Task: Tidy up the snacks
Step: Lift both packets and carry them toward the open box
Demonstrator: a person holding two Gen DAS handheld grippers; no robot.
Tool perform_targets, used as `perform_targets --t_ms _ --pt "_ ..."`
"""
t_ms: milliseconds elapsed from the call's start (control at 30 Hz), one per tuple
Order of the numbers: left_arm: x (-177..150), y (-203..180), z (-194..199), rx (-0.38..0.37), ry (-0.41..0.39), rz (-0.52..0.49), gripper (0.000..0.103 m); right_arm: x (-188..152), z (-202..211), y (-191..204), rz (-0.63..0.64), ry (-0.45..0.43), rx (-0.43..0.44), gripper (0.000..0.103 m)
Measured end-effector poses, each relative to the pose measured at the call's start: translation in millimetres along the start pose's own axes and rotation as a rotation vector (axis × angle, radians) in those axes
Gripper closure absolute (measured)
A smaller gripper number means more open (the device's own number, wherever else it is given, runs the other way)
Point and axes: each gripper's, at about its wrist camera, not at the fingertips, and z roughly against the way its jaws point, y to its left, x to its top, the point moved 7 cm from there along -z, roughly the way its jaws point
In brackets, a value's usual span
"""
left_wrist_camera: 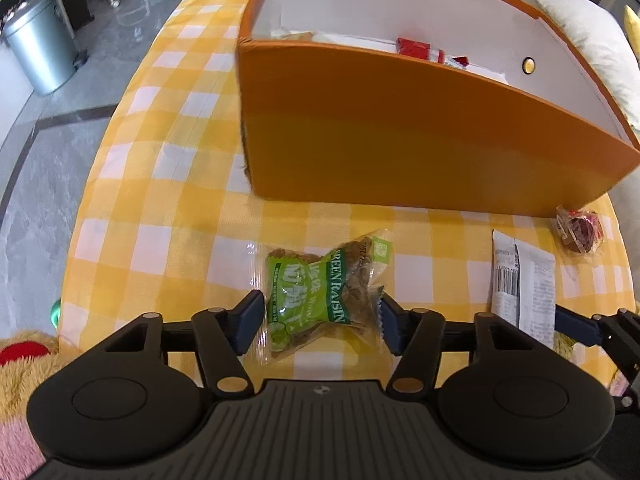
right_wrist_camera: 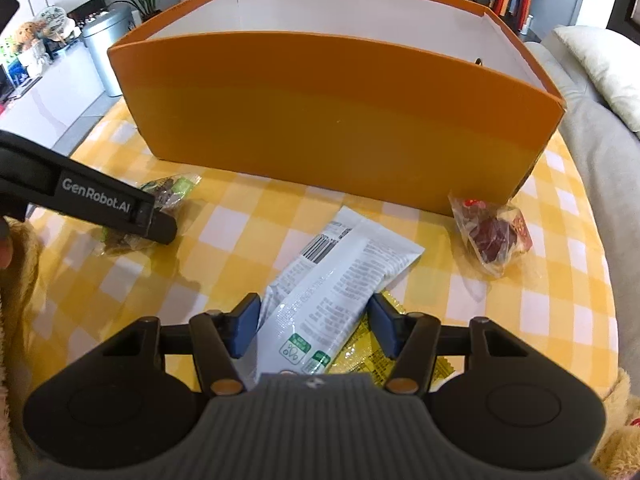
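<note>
An orange box point(left_wrist_camera: 400, 148) with white inner walls stands on the yellow checked tablecloth; it also shows in the right wrist view point(right_wrist_camera: 320, 120). My left gripper point(left_wrist_camera: 320, 320) is open around a green raisin packet point(left_wrist_camera: 316, 296) lying on the cloth; the pads flank it, and the right pad may touch its crinkled edge. My right gripper point(right_wrist_camera: 314, 326) is open around a white snack pouch point(right_wrist_camera: 332, 284), which lies over a yellow packet point(right_wrist_camera: 368, 352). A clear packet with a dark red snack point(right_wrist_camera: 494, 236) lies by the box's right corner.
Red-wrapped snacks point(left_wrist_camera: 416, 46) lie inside the box. The left gripper's body point(right_wrist_camera: 92, 200) crosses the left of the right wrist view. A metal bin point(left_wrist_camera: 36, 48) stands on the floor at left. A pale cushion point(right_wrist_camera: 600, 68) lies at right.
</note>
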Motion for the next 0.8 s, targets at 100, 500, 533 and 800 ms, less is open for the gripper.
perform_targets --t_ms 100,500,533,800 --pt "-1.4 -3.0 1.3 0.014 -0.015 -0.025 0.04 -1.4 3.1 -4.9 -0.037 -0.014 0.01 0.039" --pt "-1.4 -1.9 6.4 0.016 -0.041 -0.017 0.047 20.3 -6.8 -12.1 -0.205 -0.029 -0.02 0.036" --pt "-1.2 -1.7 7.2 0.016 -0.042 -0.011 0.048 22.2 -9.1 -10.5 -0.2 -0.029 -0.03 0.037" --pt "0.4 1.1 11.1 0.001 -0.038 0.028 0.048 26.3 -24.2 -2.4 -0.174 0.004 -0.113 0.037"
